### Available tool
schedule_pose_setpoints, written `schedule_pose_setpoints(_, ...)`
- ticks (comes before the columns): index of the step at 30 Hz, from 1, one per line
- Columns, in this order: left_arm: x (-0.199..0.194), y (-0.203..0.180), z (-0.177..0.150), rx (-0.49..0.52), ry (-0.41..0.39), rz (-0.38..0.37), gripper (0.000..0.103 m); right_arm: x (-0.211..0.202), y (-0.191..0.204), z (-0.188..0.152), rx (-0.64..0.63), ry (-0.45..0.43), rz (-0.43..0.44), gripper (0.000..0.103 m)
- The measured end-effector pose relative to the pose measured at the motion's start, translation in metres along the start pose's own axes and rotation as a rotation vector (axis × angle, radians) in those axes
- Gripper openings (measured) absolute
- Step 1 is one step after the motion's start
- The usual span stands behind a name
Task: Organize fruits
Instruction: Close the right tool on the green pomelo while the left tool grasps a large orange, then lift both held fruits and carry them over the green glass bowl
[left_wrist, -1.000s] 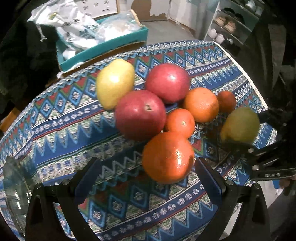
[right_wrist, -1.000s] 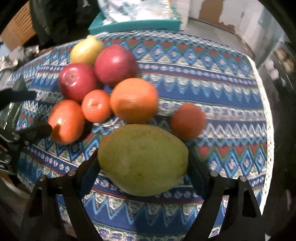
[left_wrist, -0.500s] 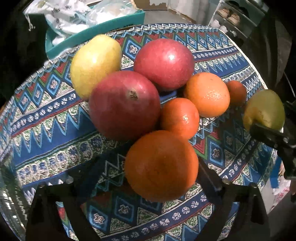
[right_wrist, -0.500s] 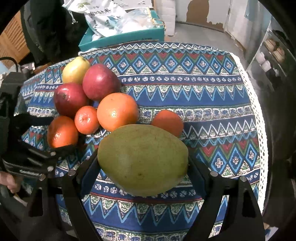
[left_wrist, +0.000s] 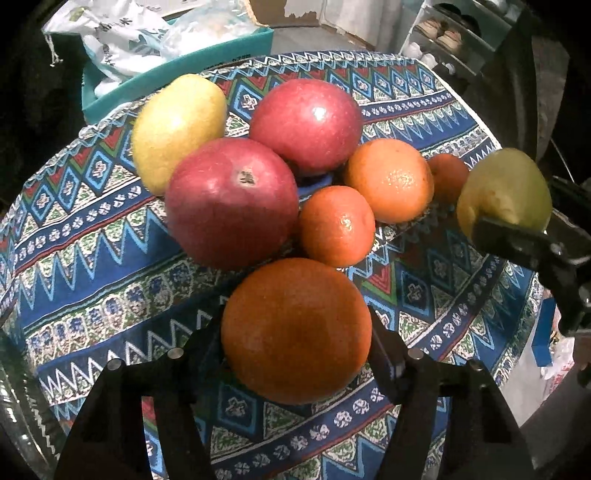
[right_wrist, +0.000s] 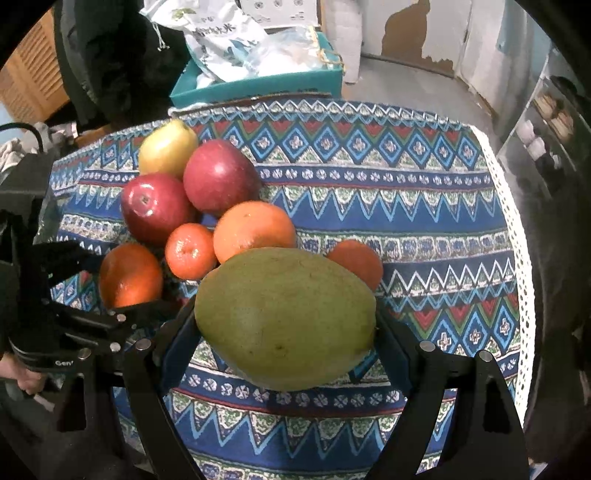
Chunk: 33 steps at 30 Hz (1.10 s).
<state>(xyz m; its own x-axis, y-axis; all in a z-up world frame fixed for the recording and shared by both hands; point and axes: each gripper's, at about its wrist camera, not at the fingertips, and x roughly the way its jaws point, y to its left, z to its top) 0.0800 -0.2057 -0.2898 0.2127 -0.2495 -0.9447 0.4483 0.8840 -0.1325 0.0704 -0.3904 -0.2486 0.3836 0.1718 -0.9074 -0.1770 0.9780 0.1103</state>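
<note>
Right now the left gripper (left_wrist: 295, 354) has its jaws closing around the large orange (left_wrist: 296, 329), which sits between the fingers on the patterned tablecloth (left_wrist: 92, 266); the pads look to be at its flanks, though whether they already press on it I cannot tell. The right gripper (right_wrist: 284, 343) is clamped on the green mango (right_wrist: 286, 319), held just above the cloth.

Ahead of the left gripper's fingers lies the heap: a tangerine (left_wrist: 337, 226) just beyond the large orange, a red apple (left_wrist: 231, 202) to its left, a second red apple (left_wrist: 306, 123) and a yellow pear (left_wrist: 179, 129) farther out, with another orange (left_wrist: 389, 180) and a small tangerine (left_wrist: 447, 176) off to the right.

Risk, as I judge it: the orange is round and smooth-skinned, so a grip below its widest girth could squeeze it up and out, sending it rolling into the tangerine and apple and scattering the pile toward the table edge. The two grippers also work close together, and a careless swing could knock the mango.

Beyond the far table edge, a teal box (right_wrist: 258, 86) holds white printed plastic bags (right_wrist: 221, 40), with no fruit visible in it. A curved glass rim (left_wrist: 14, 406), possibly a bowl, shows left of the left gripper; its contents are out of sight.
</note>
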Motion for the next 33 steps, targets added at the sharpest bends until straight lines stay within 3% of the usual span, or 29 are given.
schedule_pose_setpoints(18, -0.076, 0.013, 0.005, -0.031, -0.169, 0.014, 0.070, -0.051, 0.028, 0.024, -0.041, -0.163, 0.011, 0.085)
schedule_pose_setpoints(33, -0.147, 0.030, -0.007, -0.072, -0.306, 0.025, 0.070, -0.097, 0.066, 0.044, -0.093, -0.278, 0.069, 0.085)
